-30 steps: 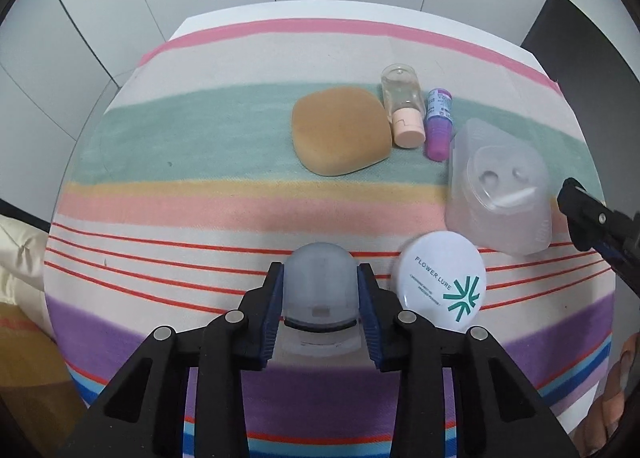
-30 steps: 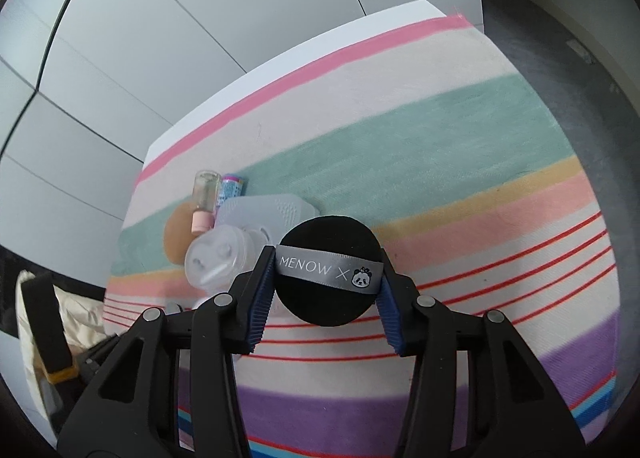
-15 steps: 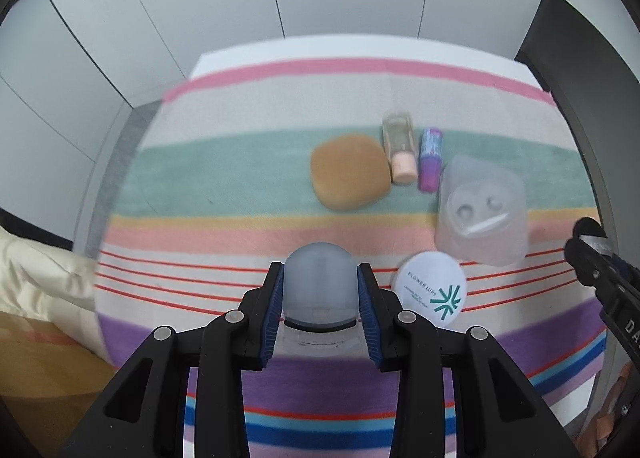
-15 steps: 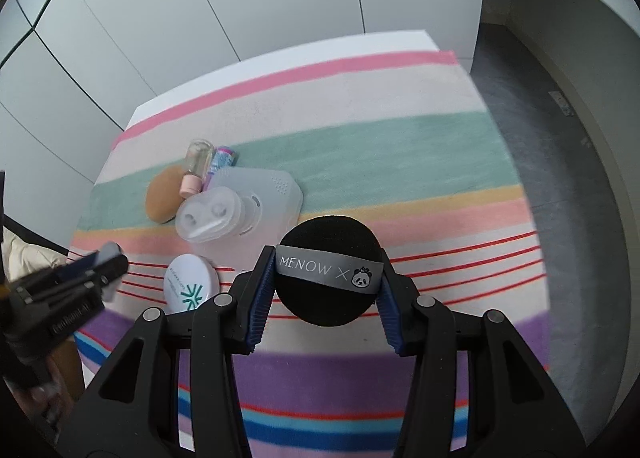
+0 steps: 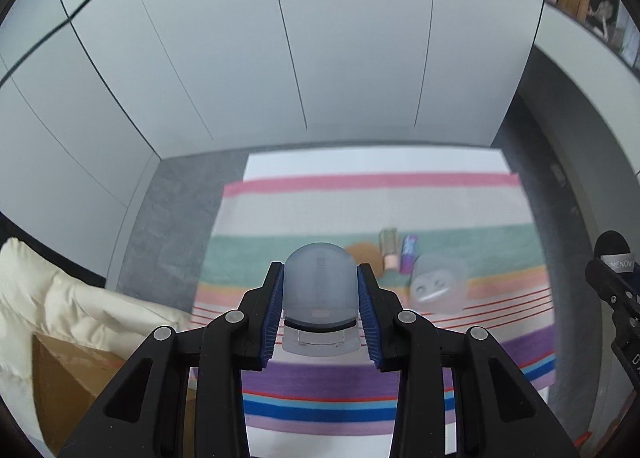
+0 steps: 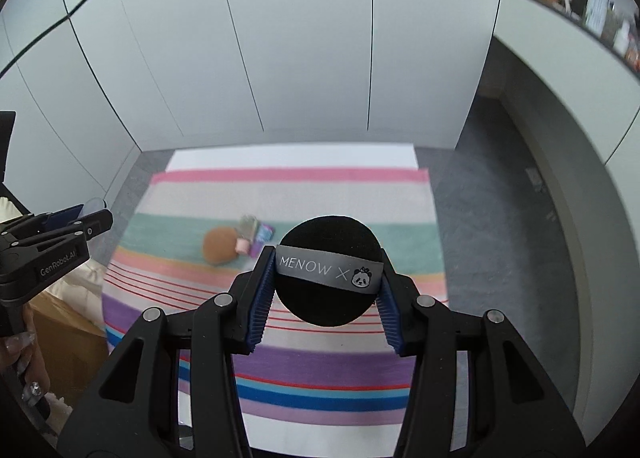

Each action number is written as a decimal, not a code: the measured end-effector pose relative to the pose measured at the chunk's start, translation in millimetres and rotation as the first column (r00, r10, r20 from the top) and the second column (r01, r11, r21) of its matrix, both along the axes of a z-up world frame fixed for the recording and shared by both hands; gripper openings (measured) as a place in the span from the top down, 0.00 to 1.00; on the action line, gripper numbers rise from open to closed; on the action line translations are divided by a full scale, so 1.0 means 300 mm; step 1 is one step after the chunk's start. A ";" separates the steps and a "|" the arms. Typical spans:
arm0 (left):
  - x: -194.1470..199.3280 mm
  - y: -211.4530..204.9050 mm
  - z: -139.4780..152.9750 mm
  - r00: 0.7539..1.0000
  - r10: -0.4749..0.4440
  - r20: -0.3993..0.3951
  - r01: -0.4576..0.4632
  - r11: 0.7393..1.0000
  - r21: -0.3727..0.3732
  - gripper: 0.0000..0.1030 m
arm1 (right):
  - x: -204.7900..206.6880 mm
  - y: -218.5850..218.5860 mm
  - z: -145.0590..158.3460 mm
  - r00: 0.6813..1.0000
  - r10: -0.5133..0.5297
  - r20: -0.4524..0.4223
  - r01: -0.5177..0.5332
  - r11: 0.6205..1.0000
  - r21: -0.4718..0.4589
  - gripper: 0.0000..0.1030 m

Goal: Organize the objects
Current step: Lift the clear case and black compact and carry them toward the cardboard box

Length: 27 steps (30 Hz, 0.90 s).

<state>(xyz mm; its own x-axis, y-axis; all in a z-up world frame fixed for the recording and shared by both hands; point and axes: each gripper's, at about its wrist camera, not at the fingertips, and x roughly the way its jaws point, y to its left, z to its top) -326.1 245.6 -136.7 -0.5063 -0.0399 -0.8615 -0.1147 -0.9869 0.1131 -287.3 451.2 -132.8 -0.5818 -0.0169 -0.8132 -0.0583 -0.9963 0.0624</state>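
High above the striped table, my left gripper (image 5: 319, 298) is shut on a frosted, dome-topped plastic case (image 5: 319, 284). My right gripper (image 6: 326, 292) is shut on a round black powder puff (image 6: 328, 308) with a grey MENOW ribbon. Far below on the striped cloth (image 5: 376, 198) lie a tan sponge (image 5: 362, 251), a clear bottle with a peach cap (image 5: 389, 250), a small purple tube (image 5: 408, 256) and a clear moulded plastic holder (image 5: 438, 286). The sponge (image 6: 218, 244) and bottle (image 6: 245, 236) also show in the right wrist view. The white compact is hidden behind my left gripper.
White wall panels (image 5: 280, 58) stand behind the table. Grey floor (image 6: 500, 218) runs to its right. A cream cloth (image 5: 60, 298) over a cardboard box (image 5: 68, 386) sits at the left. The other gripper (image 6: 52, 246) and a hand (image 6: 24, 358) appear at the left of the right wrist view.
Both grippers have risen well above the table with their objects, so the items below look much smaller. The right gripper has rolled, tilting the puff's ribbon.
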 end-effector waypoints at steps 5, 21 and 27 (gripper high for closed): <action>0.050 0.005 0.171 0.998 -0.018 -0.067 0.016 1.000 -0.023 0.64 | 0.040 -0.023 0.167 0.998 0.030 -0.052 -0.028 0.999 0.026 0.53; 0.146 0.020 0.217 0.999 -0.047 -0.019 0.047 0.999 -0.005 0.64 | 0.125 -0.058 0.246 0.996 0.061 -0.058 -0.058 0.997 0.046 0.53; 0.218 0.021 0.243 0.997 -0.074 -0.033 0.073 0.997 -0.004 0.64 | 0.182 -0.062 0.250 0.996 0.061 -0.060 -0.059 0.998 0.036 0.53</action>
